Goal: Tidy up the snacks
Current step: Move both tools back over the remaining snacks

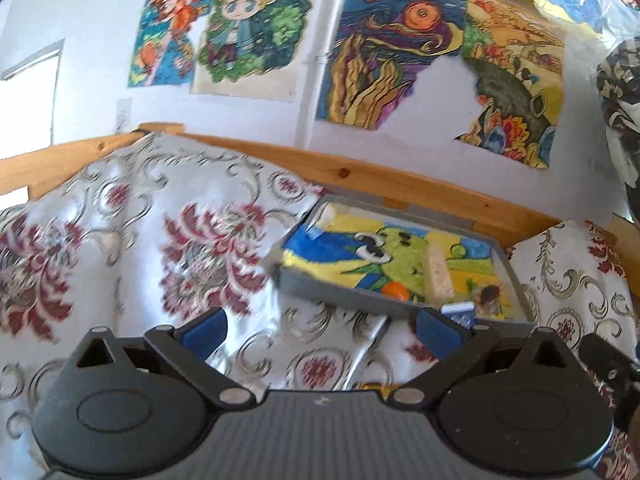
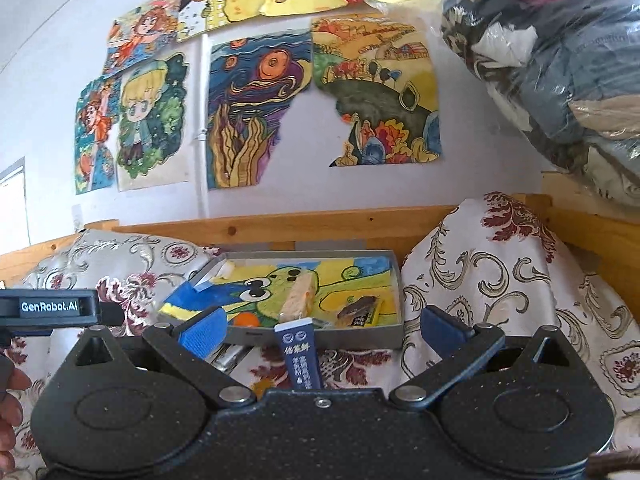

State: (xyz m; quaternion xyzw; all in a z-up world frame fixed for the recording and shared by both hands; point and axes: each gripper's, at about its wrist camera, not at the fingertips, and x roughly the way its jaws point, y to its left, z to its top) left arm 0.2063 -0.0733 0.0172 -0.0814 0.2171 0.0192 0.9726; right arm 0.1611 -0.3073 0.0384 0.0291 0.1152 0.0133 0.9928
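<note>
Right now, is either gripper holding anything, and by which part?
Nothing is held. The left gripper and right gripper are open; the dark blue snack packet lies loose between the right fingers.

home bedroom | wooden bed frame (image 2: 304,226) | children's drawings (image 2: 256,108) on wall

Bright daylight from a window (image 1: 28,92) at left; left wrist view motion-blurred, fisheye corners dark, plastic bag (image 2: 560,60) glaring.

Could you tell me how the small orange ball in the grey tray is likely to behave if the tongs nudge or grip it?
The orange ball looks round and smooth, so a nudge would probably send it rolling across the tray. It lies near the front wall, which might stop it. Its curved surface could slip between flat pads, so a centred grip seems wiser.
</note>
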